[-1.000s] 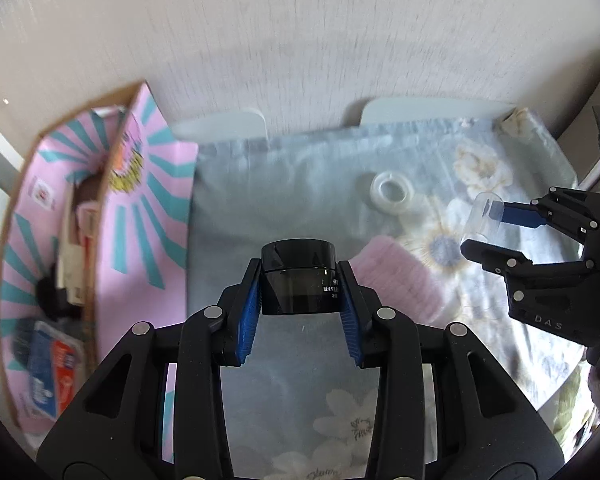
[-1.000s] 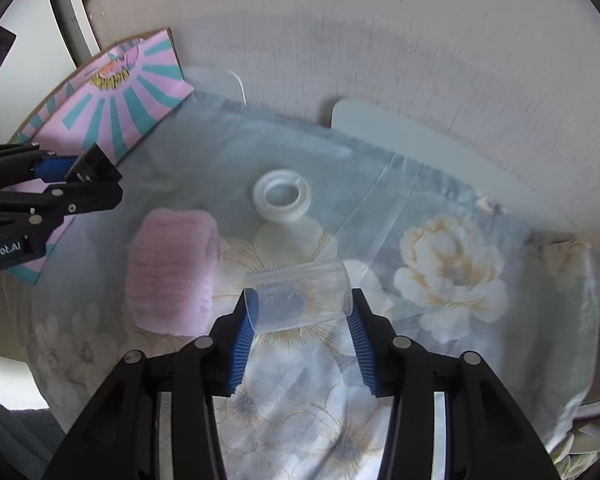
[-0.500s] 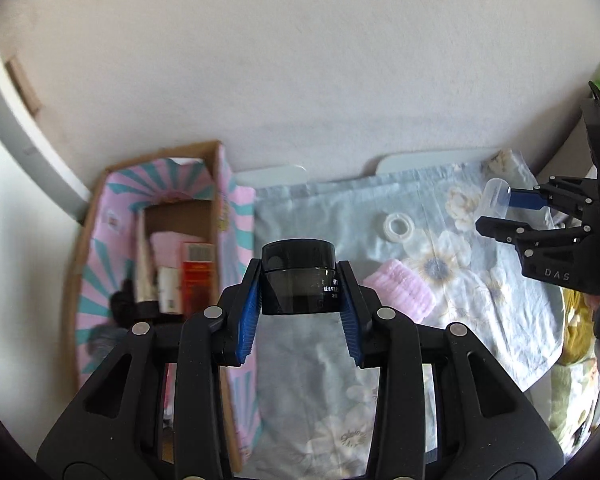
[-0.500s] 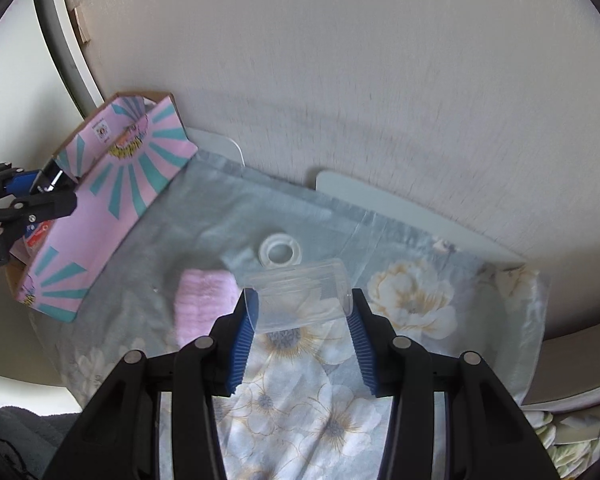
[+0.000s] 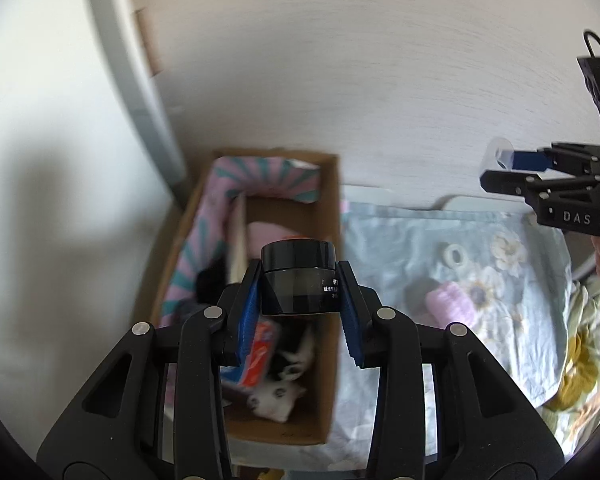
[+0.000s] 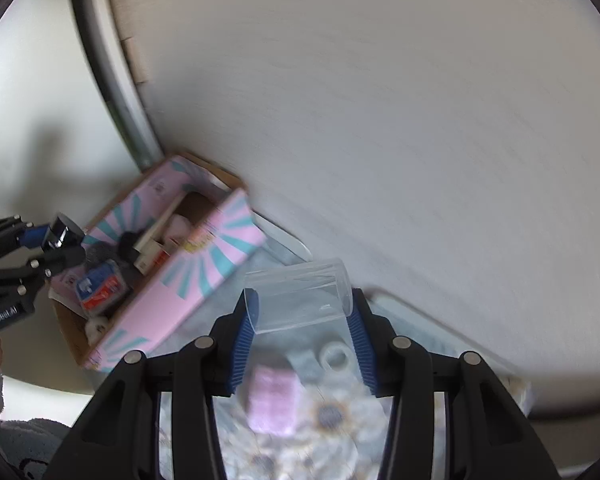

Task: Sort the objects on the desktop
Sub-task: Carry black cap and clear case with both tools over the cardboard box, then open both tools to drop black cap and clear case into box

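My left gripper [image 5: 299, 292] is shut on a black round jar [image 5: 299, 276] and holds it in the air above the open pink-and-teal cardboard box [image 5: 324, 420]. The box holds several items, among them a red-and-blue packet [image 5: 260, 350] and a white plush toy [image 5: 278, 396]. My right gripper [image 6: 302, 312] is shut on a clear plastic cup [image 6: 300, 296] lying sideways between its pads, held high over the floral cloth [image 6: 332, 440]. It shows at the right of the left wrist view [image 5: 508, 168]. The box [image 6: 188, 276] lies to its left.
A pink fuzzy roll [image 5: 450, 304] and a white tape ring [image 5: 454, 256] lie on the floral cloth [image 5: 400, 248]. They also show in the right wrist view, the roll [image 6: 272, 400] and the ring [image 6: 334, 358]. A wall stands behind; a grey pole [image 6: 112, 80] rises by the box.
Both grippers rose and swung left. The left gripper carried the jar from over the cloth to above the box. The right gripper lifted the cup higher toward the box.
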`<action>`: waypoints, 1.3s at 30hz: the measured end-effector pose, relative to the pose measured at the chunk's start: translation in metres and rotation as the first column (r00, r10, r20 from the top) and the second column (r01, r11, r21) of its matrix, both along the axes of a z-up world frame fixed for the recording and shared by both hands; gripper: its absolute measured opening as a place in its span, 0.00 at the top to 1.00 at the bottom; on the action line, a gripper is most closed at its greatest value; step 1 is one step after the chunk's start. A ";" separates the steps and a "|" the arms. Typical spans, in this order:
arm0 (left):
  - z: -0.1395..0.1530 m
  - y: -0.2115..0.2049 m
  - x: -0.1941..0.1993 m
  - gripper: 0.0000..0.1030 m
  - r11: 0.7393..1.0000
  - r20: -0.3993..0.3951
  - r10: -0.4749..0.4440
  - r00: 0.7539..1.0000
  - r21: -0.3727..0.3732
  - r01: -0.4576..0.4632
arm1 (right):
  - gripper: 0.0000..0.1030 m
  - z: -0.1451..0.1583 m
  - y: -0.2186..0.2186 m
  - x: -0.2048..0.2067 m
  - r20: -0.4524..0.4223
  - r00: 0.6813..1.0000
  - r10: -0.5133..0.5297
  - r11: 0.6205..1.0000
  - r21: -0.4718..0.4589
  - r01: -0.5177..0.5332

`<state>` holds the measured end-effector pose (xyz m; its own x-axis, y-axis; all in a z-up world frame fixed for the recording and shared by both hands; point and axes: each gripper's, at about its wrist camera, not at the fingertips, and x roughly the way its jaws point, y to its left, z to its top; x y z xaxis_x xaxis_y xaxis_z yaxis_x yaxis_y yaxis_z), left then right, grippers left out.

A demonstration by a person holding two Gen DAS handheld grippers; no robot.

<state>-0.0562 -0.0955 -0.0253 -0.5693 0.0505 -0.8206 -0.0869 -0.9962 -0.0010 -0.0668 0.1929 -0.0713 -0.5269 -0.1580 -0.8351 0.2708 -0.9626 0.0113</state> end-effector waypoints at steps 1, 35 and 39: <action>-0.001 -0.008 0.000 0.68 1.000 0.006 0.023 1.000 -0.005 -0.023 | 0.59 0.001 -0.009 -0.005 -0.002 1.000 0.020 1.000 0.004 -0.020; -0.058 -0.083 -0.005 0.05 0.968 0.158 0.244 0.957 0.020 -0.250 | 0.59 -0.077 -0.211 -0.083 0.201 0.885 0.419 0.906 -0.025 -0.423; -0.044 -0.076 -0.005 0.00 0.974 0.090 0.224 0.970 -0.044 -0.221 | 0.27 -0.083 -0.213 -0.088 0.244 0.873 0.421 0.905 -0.057 -0.421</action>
<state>-0.0608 -0.1712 -0.0689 -0.4837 -0.0970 -0.8698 0.1362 -0.9901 0.0347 -0.1551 -0.0200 -0.1546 -0.1891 -0.3209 -0.9280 0.6387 -0.7581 0.1320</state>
